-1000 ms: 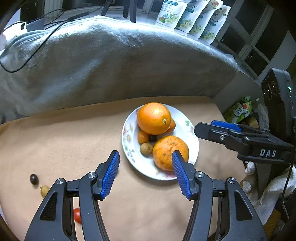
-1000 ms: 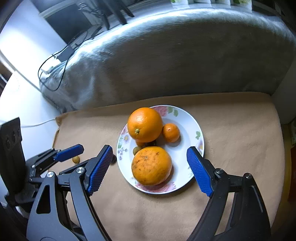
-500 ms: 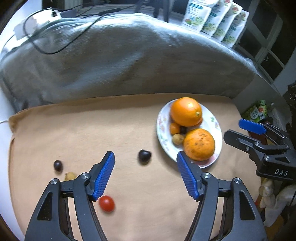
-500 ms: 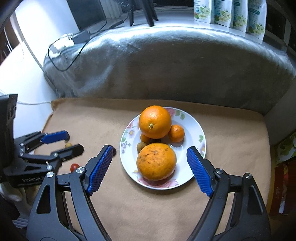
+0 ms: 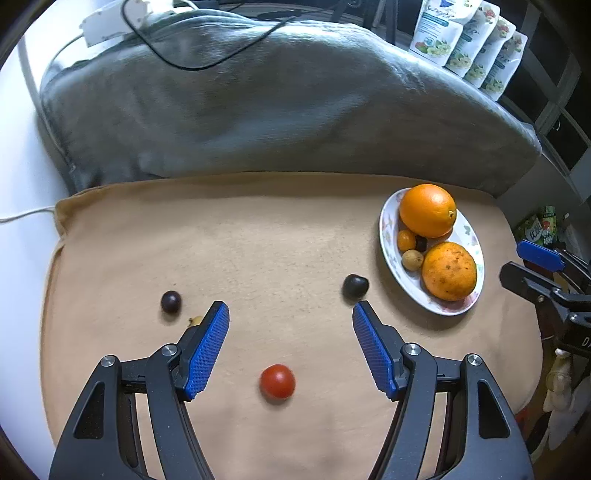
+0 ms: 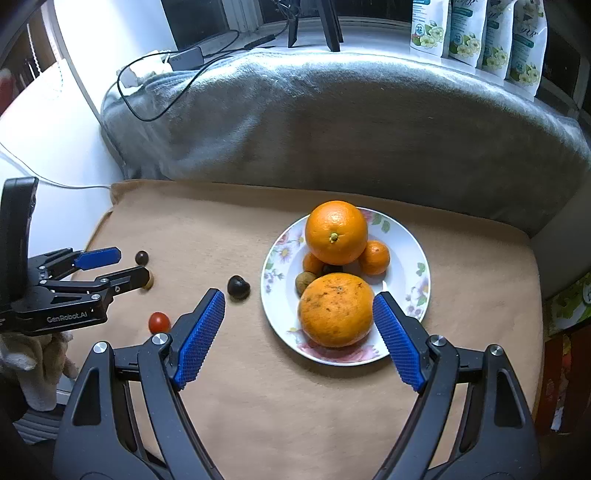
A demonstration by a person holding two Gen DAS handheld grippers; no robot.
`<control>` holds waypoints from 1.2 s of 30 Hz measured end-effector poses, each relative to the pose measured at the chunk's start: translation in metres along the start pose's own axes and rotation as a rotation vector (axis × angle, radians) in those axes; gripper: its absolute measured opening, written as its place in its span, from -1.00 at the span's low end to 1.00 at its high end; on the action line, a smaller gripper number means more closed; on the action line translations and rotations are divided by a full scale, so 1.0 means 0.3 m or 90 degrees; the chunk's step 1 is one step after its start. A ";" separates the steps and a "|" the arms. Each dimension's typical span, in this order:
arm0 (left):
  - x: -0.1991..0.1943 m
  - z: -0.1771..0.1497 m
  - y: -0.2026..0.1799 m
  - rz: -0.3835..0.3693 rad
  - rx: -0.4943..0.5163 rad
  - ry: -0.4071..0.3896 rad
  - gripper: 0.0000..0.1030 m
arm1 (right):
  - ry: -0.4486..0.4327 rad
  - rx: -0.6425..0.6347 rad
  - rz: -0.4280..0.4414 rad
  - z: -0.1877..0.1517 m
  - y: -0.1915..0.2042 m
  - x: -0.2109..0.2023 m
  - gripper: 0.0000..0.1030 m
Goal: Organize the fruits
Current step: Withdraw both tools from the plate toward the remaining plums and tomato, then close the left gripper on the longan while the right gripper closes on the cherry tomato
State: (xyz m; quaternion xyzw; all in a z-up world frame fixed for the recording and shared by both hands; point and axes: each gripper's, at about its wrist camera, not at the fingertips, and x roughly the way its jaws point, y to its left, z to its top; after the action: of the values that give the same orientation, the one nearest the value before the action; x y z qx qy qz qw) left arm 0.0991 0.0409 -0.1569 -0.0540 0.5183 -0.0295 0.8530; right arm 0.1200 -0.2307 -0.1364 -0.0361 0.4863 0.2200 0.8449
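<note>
A flowered white plate (image 6: 415, 254) (image 5: 386, 236) on the tan cloth holds two big oranges (image 6: 335, 232) (image 6: 335, 309), small orange fruits and a brown nut. Loose on the cloth lie a red cherry tomato (image 5: 277, 381) (image 6: 159, 322), a dark chestnut (image 5: 355, 287) (image 6: 238, 287), a dark round fruit (image 5: 171, 301) (image 6: 142, 257) and a small yellowish fruit (image 5: 195, 320), half hidden by a finger. My left gripper (image 5: 290, 312) (image 6: 131, 264) hovers open above the tomato, nothing between its pads. My right gripper (image 6: 298, 301) stands open over the plate's near side, around the front orange without touching.
A grey blanket (image 5: 258, 110) with a black cable banks up behind the cloth. Several printed pouches (image 6: 480, 33) stand on the sill behind. The cloth's left edge borders a white surface (image 5: 22, 184). A gloved hand (image 6: 33, 354) holds the left gripper.
My left gripper swung left from over the plate to the loose fruits, and its jaws widened. The right gripper shifted a little, still open by the plate.
</note>
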 end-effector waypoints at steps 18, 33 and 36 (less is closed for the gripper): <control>-0.016 -0.096 0.250 0.001 -0.097 0.011 0.30 | 0.037 -0.041 0.090 -0.066 0.161 0.040 0.65; 0.045 -0.170 0.380 -0.041 -0.167 0.049 -0.18 | 0.112 -0.116 0.187 -0.088 0.385 0.222 0.47; 0.078 -0.171 0.383 -0.059 -0.177 0.058 -0.22 | 0.132 -0.126 0.198 -0.098 0.419 0.263 0.27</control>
State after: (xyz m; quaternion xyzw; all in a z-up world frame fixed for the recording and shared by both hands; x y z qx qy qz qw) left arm 0.0639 0.1492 -0.2151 -0.1944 0.5526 0.0009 0.8104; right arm 0.0792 -0.0991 -0.1986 -0.0661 0.5460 0.3895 0.7388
